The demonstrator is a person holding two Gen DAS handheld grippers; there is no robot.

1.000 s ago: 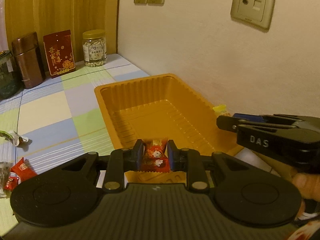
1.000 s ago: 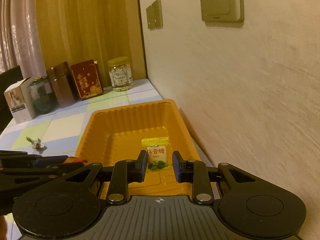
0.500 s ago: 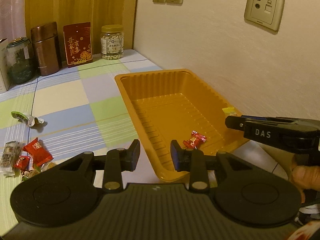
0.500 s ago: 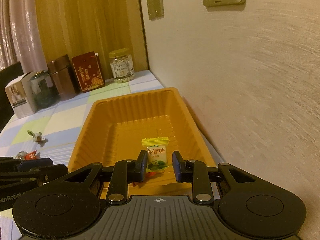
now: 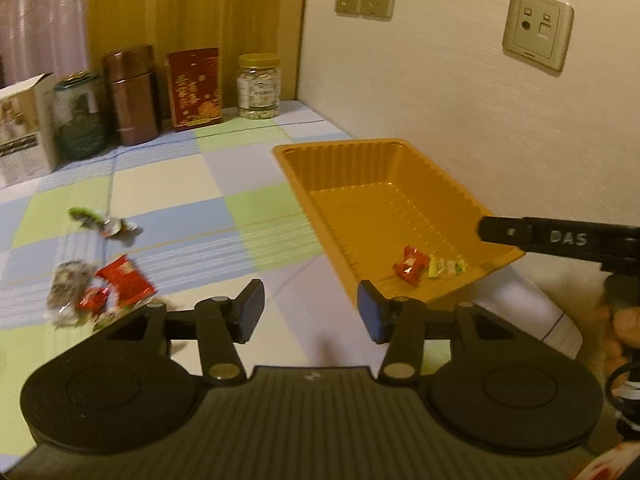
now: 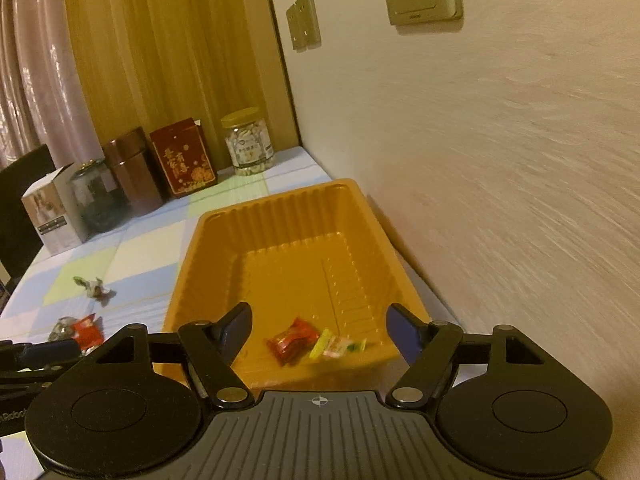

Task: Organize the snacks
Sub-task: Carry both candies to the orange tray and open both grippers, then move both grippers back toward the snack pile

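Observation:
An orange plastic tray (image 5: 448, 178) (image 6: 280, 220) stands by the wall. In its near end lie a red candy (image 5: 409, 269) (image 6: 292, 340) and a yellow-green candy (image 5: 446, 268) (image 6: 338, 346). My left gripper (image 5: 310, 310) hovers over the tablecloth just left of the tray's near corner, its jaws opening with nothing between them. My right gripper (image 6: 320, 330) hangs above the tray's near end, jaws opening wide, the two candies lying below the gap; it also reaches in from the right in the left wrist view (image 5: 560, 236). Loose candies (image 5: 108, 286) (image 6: 82, 328) lie at the left.
A twisted wrapper (image 5: 106, 224) (image 6: 92, 286) lies on the checked tablecloth (image 5: 180, 184). At the back stand a jar (image 5: 258, 86), a red box (image 5: 195, 88), a brown canister (image 5: 131, 94), a dark jar (image 5: 80, 116) and a carton (image 5: 24, 132). The wall (image 6: 500, 160) runs along the tray's right side.
Both grippers let go: the red candy dropped from the left one, then the yellow-green candy from the right, into the tray. The left gripper drew back and left of the tray.

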